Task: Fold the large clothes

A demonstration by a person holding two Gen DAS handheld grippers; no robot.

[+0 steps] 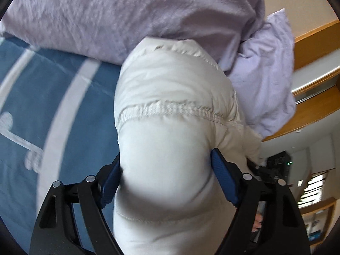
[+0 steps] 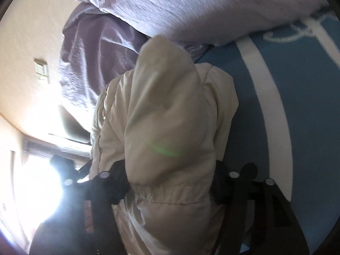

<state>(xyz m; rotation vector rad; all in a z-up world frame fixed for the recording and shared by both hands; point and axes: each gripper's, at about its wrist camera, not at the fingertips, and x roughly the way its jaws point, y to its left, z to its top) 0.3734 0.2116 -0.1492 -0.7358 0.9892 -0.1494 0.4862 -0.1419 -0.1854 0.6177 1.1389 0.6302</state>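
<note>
Clamping a thick fold of the white puffer jacket (image 1: 170, 127), the left gripper (image 1: 167, 178) holds it above the blue bedspread (image 1: 42, 110). The right gripper (image 2: 170, 182) pinches another padded part likewise. Beyond lies a lilac pillow (image 1: 127, 21).

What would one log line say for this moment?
left tongs: shut on white puffy jacket | right tongs: shut on jacket | beneath: blue bedspread

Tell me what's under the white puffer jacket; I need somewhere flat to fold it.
Under the white puffer jacket lies a blue bedcover with white stripes; a lilac pillow sits behind. What lies directly beneath the jacket is hidden.
</note>
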